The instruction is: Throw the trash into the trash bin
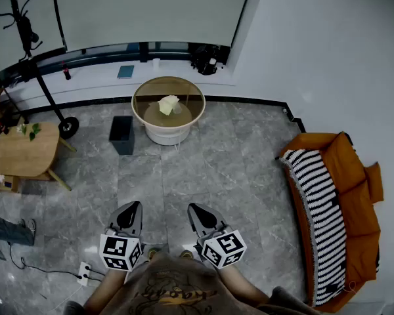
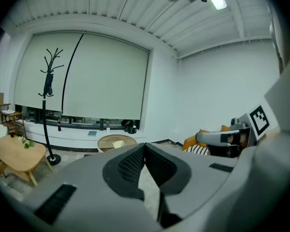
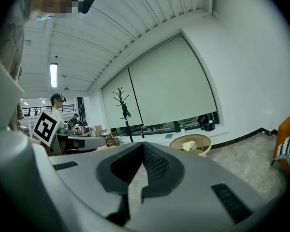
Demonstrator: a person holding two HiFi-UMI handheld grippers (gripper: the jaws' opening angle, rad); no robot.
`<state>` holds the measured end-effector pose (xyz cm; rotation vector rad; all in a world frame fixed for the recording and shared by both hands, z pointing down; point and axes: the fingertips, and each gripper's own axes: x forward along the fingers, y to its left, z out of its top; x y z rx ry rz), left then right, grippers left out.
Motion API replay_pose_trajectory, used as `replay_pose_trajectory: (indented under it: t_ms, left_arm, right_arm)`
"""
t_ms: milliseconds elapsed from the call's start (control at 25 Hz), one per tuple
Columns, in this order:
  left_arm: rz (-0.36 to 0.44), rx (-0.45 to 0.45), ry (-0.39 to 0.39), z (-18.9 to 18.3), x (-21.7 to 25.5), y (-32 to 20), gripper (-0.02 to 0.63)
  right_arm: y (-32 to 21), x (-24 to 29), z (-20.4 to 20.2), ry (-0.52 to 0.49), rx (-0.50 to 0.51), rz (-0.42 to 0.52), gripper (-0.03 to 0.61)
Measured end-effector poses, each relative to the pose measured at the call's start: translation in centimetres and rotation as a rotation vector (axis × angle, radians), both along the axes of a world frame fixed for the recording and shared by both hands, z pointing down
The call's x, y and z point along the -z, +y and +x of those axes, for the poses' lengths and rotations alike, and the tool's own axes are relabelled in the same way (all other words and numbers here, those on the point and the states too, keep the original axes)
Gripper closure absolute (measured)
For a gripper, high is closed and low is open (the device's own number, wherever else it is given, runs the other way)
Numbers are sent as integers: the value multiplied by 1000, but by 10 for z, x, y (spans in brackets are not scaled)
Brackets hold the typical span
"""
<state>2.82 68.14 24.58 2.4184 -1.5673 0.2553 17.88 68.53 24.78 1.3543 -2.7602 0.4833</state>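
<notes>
Trash: one crumpled pale-yellow paper (image 1: 169, 104) sits near the middle of the glass top of a round table (image 1: 135, 101), which stands on the grey tiled floor (image 1: 236, 169) by the far wall. Trash bin (image 1: 121, 134), black and box-shaped, stands on the floor just beside the table's left edge; the two look apart, not touching. Left gripper (image 1: 132, 207) and right gripper (image 1: 194, 209) are held side by side low in the head view, close to the person's body and well apart from table and bin, both aimed roughly toward the table. Left gripper view: jaws pressed together at the tips, nothing between them. Right gripper view: the same, tips meeting, nothing pinched. The paper (image 3: 188, 145) shows small in the right gripper view, beyond the jaws and to their right. A wooden side table (image 1: 26, 153) stands at the left edge of the floor, and an orange sofa (image 1: 354, 195) with a striped cushion (image 1: 318, 202) at the right.
</notes>
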Motion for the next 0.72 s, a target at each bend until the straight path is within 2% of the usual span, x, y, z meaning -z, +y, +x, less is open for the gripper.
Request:
replay_pose_trajectory:
  t_ms: [440,720]
  left_arm:
    - [-9,-42,-20,-21,-9,1,597]
    - [10,-120,-70,-41,-20,-3,597]
  right_arm:
    - [2,-1,-27,-31,-7,3,560]
    - [9,-7,-38,-40,-98,23,558]
